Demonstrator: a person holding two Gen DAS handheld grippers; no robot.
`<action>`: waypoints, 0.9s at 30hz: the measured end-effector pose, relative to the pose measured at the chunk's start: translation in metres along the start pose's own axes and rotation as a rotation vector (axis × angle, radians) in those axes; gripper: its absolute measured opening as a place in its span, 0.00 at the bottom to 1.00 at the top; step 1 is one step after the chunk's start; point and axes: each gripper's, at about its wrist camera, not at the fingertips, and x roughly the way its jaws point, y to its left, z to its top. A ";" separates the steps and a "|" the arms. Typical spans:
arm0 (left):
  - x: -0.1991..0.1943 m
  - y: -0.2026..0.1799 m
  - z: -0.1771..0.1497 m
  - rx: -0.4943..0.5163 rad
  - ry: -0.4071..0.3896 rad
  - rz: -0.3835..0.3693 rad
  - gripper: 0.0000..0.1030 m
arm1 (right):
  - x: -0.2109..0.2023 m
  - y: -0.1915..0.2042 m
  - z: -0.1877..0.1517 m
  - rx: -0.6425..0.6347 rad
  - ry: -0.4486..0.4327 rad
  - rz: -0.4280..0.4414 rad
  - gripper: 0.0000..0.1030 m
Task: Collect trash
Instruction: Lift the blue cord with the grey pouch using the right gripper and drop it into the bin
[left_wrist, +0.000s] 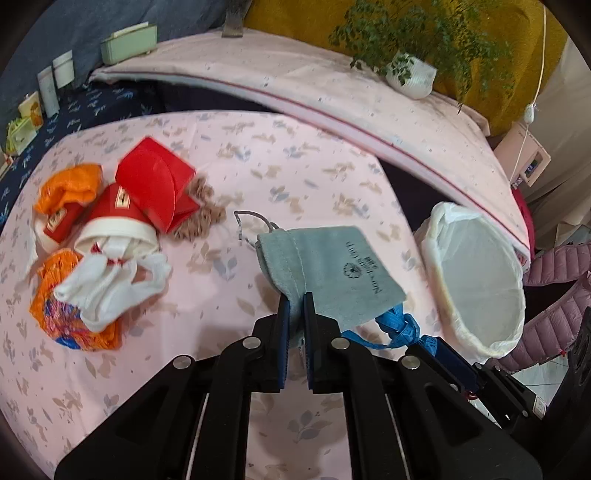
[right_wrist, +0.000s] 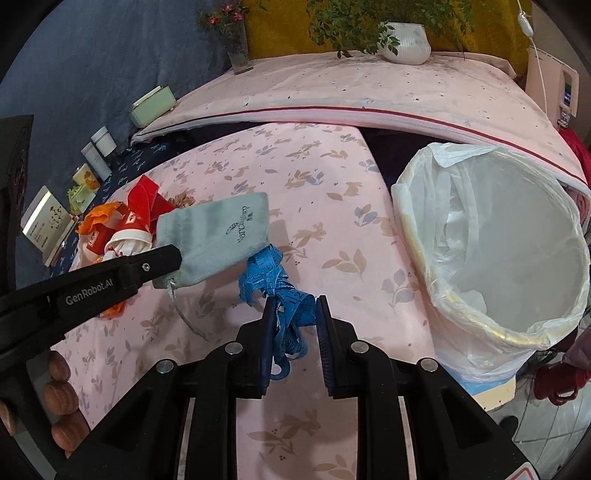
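Holding things up over the bed, both grippers carry trash. The right gripper (right_wrist: 293, 314) has a bunched blue tape (right_wrist: 275, 280) between its fingers. The fingers look a bit apart, and the tape seems caught mostly against one finger, so the hold may be weak. The tape could slip out and fall on the pink sheet (right_wrist: 325, 435) before it gets to the bin.

The left gripper (left_wrist: 294, 308) pinches the edge of a gray pouch (left_wrist: 332, 269). Its fingers press close together on the cloth. The pouch hangs just beside the tape, so the two could bump or tangle. The pouch's cord (left_wrist: 255, 221) dangles and could snag.

Farther right, the bin (right_wrist: 436, 291) with a white bag stands by the bed edge. A clumsy drop could miss it or knock it over.

Farther left, a pile (left_wrist: 110, 229) of red, orange and white trash still lies on the sheet.
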 end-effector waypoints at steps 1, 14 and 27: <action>-0.002 -0.003 0.003 0.004 -0.007 -0.003 0.06 | -0.004 -0.003 0.002 0.003 -0.010 -0.004 0.20; -0.019 -0.069 0.029 0.101 -0.067 -0.080 0.06 | -0.050 -0.072 0.029 0.103 -0.120 -0.113 0.19; 0.005 -0.172 0.033 0.249 -0.029 -0.194 0.07 | -0.070 -0.150 0.041 0.185 -0.138 -0.257 0.19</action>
